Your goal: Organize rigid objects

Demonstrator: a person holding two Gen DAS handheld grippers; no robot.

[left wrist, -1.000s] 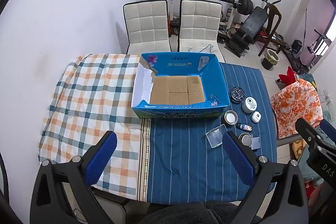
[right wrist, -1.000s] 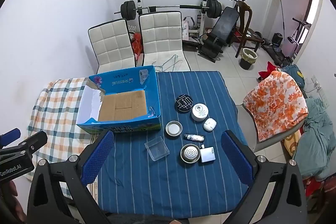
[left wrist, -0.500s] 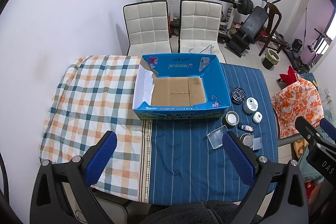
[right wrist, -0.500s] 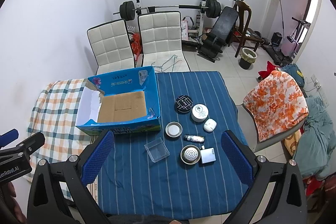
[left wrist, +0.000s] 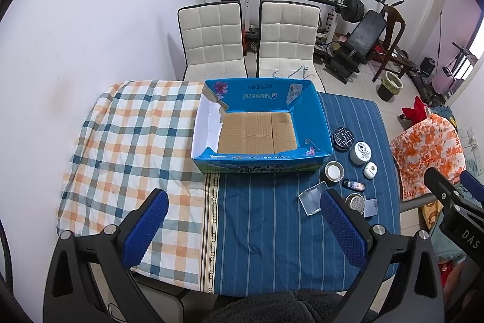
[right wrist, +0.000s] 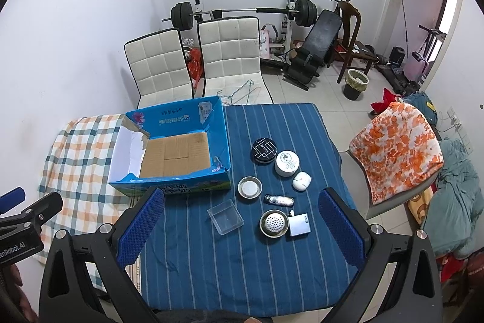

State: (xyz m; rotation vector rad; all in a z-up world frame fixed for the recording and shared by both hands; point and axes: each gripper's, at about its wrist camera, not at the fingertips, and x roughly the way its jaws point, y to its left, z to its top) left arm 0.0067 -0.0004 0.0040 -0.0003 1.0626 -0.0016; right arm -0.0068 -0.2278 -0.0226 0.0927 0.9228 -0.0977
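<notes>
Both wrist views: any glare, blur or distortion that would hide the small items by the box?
Left wrist view: sharp and evenly lit, strong fisheye bending at the edges; the clear tray is partly hidden behind a finger. Right wrist view: also sharp, no glare; tray, strainer and box all clear.

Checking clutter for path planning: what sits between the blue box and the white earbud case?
In the right wrist view, a small metal dish with a white centre lies between the blue box and the white earbud case, on the striped cloth.

blue box [left wrist: 260, 168], striped blue cloth [right wrist: 242, 256]
</notes>
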